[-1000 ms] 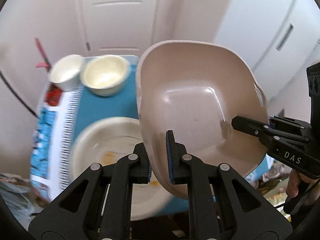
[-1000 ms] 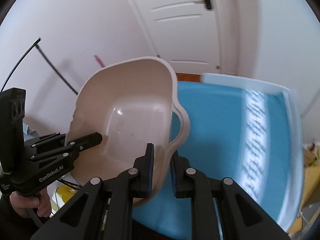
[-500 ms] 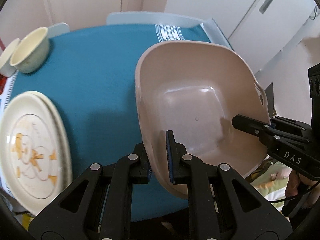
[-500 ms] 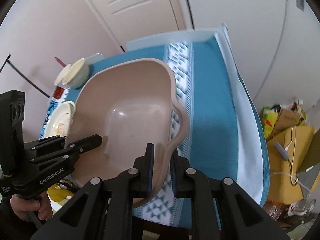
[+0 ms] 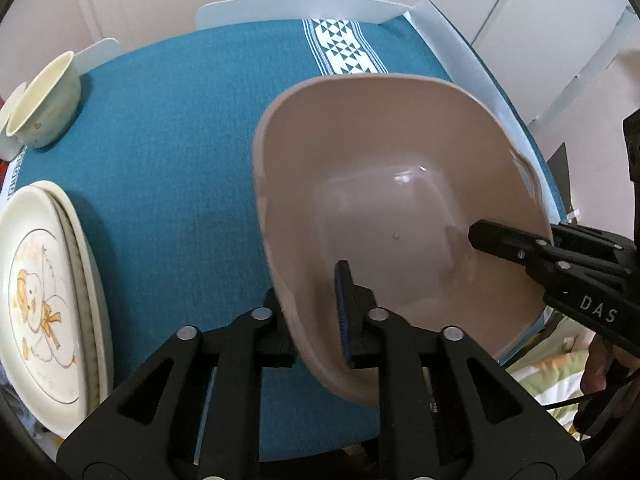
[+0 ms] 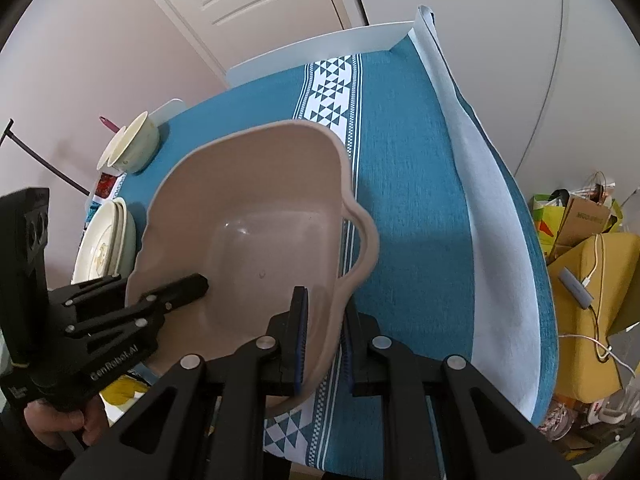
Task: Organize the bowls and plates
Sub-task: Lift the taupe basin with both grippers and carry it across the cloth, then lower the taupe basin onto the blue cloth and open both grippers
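The left gripper (image 5: 316,312), jaws just easing apart, and the right gripper (image 6: 323,340) each straddle the beige basin's (image 5: 392,200) near rim, the right clamped tight.

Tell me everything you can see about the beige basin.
The basin is a deep, squarish tub of smooth, glossy beige plastic with rounded corners, a wavy rim and a lug handle. It is empty and tilted over the teal tablecloth. The right gripper is clamped on its wall by the handle. The left gripper straddles the opposite wall, its jaws just loosening.
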`<state>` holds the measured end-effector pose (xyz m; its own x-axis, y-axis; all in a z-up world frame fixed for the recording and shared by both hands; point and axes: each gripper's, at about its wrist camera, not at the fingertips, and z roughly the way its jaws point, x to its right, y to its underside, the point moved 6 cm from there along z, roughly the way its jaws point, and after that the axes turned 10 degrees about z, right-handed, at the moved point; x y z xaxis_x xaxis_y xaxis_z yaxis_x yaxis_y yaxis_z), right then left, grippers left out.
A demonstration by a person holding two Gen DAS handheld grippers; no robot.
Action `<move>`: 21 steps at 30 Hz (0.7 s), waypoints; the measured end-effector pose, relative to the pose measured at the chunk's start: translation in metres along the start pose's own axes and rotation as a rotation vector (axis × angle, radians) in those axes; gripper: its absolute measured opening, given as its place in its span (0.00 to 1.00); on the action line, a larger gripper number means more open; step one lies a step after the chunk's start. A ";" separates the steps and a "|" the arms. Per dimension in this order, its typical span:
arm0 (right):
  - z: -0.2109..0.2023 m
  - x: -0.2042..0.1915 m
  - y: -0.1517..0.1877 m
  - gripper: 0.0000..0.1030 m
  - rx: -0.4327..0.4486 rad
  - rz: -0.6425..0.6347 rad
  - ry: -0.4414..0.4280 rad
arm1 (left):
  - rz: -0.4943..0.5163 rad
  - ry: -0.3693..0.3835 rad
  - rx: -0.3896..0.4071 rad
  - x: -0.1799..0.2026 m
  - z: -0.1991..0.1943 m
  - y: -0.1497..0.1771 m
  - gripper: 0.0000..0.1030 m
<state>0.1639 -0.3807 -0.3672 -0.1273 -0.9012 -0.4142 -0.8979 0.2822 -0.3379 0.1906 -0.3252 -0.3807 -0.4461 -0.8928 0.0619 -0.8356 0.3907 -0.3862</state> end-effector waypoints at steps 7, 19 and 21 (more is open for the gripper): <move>0.003 0.002 0.000 0.24 -0.012 0.032 -0.022 | 0.031 -0.052 0.032 0.000 -0.007 -0.002 0.68; -0.023 0.004 -0.004 0.42 0.060 0.058 0.008 | 0.023 -0.071 0.031 -0.008 -0.025 -0.003 0.68; -0.042 0.001 -0.007 0.42 0.084 0.045 0.022 | 0.016 -0.079 0.043 -0.010 -0.038 -0.002 0.68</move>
<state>0.1519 -0.3974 -0.3301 -0.1767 -0.8938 -0.4122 -0.8525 0.3483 -0.3898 0.1850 -0.3082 -0.3453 -0.4309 -0.9023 -0.0162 -0.8134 0.3961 -0.4259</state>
